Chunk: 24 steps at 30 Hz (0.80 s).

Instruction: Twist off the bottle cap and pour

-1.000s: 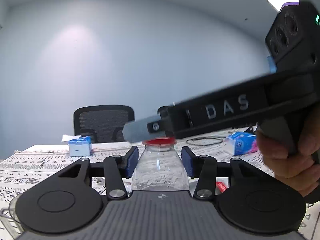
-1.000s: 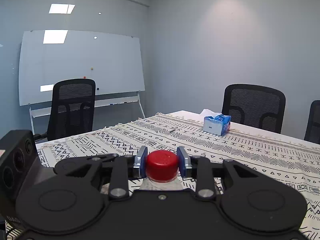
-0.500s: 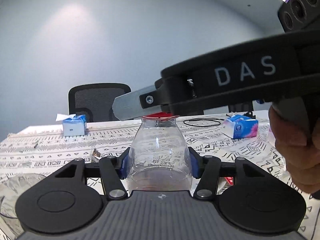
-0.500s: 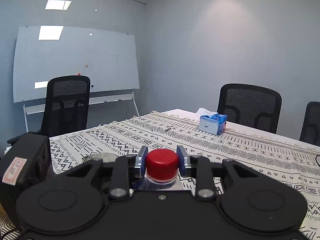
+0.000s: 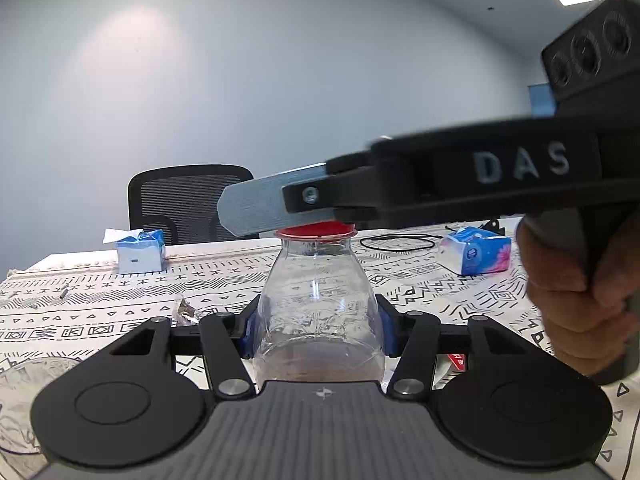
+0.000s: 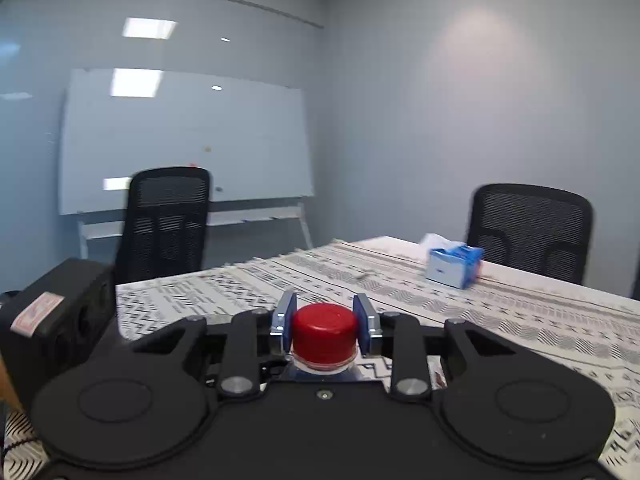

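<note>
A clear plastic bottle (image 5: 318,300) stands upright on the patterned tablecloth (image 5: 100,312), a red cap (image 5: 316,231) on its neck. My left gripper (image 5: 318,332) has its blue pads against the bottle's wide body, and its jaws are closing on it. My right gripper (image 6: 325,316) comes in from the right at cap height, held by a hand (image 5: 576,300). Its pads sit tight on both sides of the red cap (image 6: 324,330). In the left wrist view its grey finger (image 5: 260,212) hides most of the cap.
A clear glass (image 5: 16,400) stands at the lower left. On the cloth farther back lie a blue tissue box (image 5: 140,250), a tissue pack (image 5: 478,254) and a black cable loop (image 5: 396,242). Black chairs (image 6: 528,228) and a whiteboard (image 6: 184,140) stand beyond the table.
The left pads stood apart from the bottle a second ago and now rest against its body. The right pads have closed the small gaps onto the cap, and the right gripper shifted slightly.
</note>
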Tool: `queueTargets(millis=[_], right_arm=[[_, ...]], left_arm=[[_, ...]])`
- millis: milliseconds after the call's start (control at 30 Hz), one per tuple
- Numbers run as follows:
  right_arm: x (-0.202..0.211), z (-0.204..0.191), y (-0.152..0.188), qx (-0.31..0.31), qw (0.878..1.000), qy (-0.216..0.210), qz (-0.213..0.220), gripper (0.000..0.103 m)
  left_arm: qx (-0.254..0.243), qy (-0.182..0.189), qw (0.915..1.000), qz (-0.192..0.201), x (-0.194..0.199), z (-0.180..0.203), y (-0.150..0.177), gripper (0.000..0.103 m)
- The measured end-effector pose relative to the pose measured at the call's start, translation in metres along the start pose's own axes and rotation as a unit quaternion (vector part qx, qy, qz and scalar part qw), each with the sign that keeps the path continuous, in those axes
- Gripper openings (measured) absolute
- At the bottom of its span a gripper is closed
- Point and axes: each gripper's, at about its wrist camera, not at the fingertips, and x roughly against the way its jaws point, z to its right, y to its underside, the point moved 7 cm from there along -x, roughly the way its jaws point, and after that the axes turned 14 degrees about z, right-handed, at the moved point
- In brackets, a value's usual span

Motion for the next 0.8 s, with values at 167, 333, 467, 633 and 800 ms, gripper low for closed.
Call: queueTargets(millis=[167, 333, 467, 633, 800], right_arm=[[0.004, 0.015, 0.001, -0.008, 0.995, -0.093, 0.018, 0.032], [-0.001, 0.017, -0.006, -0.008, 0.993, -0.115, -0.011, 0.034], [-0.003, -0.01, -0.011, 0.045, 0.998, 0.042, -0.011, 0.058], [-0.001, -0.028, -0.009, 0.025, 0.991, 0.133, 0.002, 0.06], [-0.006, -0.028, -0.005, 0.016, 0.984, 0.175, -0.004, 0.033]], left_arm=[[-0.002, 0.008, 1.0, 0.002, 0.002, 0.003, 0.0, 0.051], [0.0, -0.002, 1.0, 0.008, 0.006, 0.005, 0.0, 0.053], [-0.006, -0.024, 0.9995, 0.021, 0.008, 0.007, 0.002, 0.054], [-0.011, -0.035, 0.999, 0.027, 0.009, 0.011, 0.002, 0.055], [-0.008, -0.034, 0.999, 0.028, 0.007, 0.012, 0.002, 0.055]])
